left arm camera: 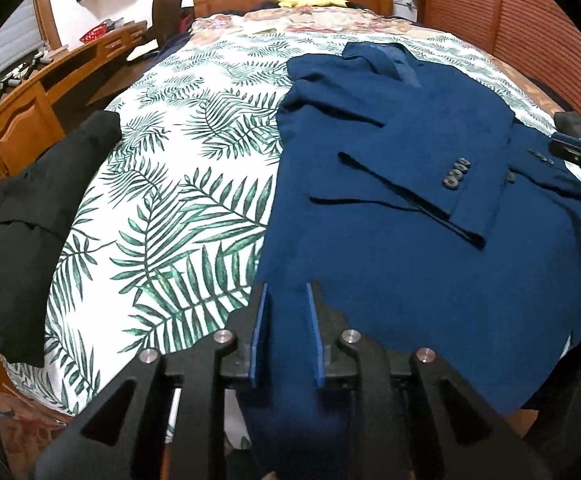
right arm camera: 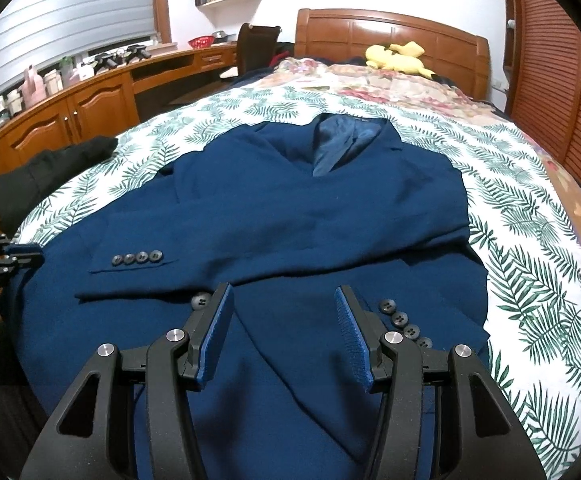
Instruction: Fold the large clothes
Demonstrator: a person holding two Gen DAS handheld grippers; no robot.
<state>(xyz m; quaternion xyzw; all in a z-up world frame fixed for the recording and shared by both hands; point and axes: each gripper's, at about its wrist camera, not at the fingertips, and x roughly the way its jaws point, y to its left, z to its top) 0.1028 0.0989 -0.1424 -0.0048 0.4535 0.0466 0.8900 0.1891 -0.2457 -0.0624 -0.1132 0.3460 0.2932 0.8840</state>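
Blue jacket (left arm camera: pixel 390 200) hem clamped in left tool (left arm camera: pixel 288 292), right tool (right arm camera: pixel 284 300) apart, over leaf-print bedspread (left arm camera: pixel 178 168).

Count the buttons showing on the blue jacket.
9 in the right wrist view: four dark round buttons in a row on the folded sleeve cuff, one by the right gripper's left finger, four on the cuff beside its right finger. Folds may hide more.

Black angular tool (right arm camera: pixel 284 300) frames, silver screws, ribbed blue pads (right arm camera: pixel 352 332)
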